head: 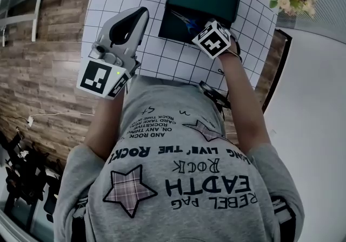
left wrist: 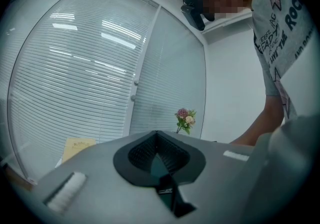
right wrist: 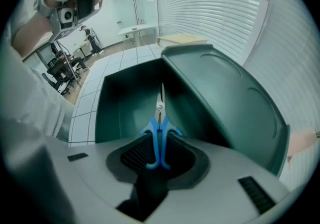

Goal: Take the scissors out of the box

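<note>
blue-handled steel scissors (right wrist: 160,118) pinched in right gripper (right wrist: 159,140)
jaws clamped on the handles, blades pointing straight out from them over the open dark green plastic box (right wrist: 117,102); left gripper (left wrist: 157,143) closed, empty, well off.

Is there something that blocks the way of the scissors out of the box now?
Nothing visible does. The right gripper is closed on the blue handles of the scissors. Their blades point into the box, and its lid stands open to one side, leaving the way up free.
</note>
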`<state>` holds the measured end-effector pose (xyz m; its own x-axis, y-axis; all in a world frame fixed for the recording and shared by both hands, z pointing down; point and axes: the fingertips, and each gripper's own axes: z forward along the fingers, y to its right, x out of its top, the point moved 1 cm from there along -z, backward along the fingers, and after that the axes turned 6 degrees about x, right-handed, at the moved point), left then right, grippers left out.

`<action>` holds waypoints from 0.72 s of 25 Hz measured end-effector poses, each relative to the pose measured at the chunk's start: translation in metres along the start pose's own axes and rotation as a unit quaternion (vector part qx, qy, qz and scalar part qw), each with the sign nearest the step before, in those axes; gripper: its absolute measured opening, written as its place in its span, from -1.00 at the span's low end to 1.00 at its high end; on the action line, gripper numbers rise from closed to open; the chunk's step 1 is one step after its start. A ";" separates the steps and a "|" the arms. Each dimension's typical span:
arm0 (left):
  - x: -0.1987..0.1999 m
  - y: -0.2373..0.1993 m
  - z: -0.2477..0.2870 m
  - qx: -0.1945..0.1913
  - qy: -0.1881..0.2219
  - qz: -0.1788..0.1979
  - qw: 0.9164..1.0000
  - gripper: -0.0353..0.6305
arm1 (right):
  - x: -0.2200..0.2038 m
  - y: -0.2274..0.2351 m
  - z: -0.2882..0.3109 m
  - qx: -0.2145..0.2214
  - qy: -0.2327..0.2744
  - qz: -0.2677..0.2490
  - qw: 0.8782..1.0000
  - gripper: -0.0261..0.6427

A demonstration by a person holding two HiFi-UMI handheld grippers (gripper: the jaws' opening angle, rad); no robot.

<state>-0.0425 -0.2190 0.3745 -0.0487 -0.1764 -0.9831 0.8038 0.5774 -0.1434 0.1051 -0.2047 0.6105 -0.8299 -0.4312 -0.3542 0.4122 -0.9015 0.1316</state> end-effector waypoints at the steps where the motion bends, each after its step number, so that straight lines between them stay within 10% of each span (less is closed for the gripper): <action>1: -0.001 0.000 -0.001 0.000 -0.001 0.001 1.000 -0.92 | 0.000 0.000 0.000 0.000 0.000 -0.003 1.000 -0.63; 18: 0.000 -0.002 -0.007 0.011 0.001 -0.003 1.000 -0.92 | -0.006 -0.011 -0.004 0.021 -0.014 -0.064 0.998 -0.64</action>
<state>-0.0485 -0.2150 0.3745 -0.0551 -0.1775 -0.9826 0.8165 0.5584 -0.1467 0.1071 -0.1923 0.6078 -0.8850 -0.3135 -0.3443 0.2873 -0.9495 0.1261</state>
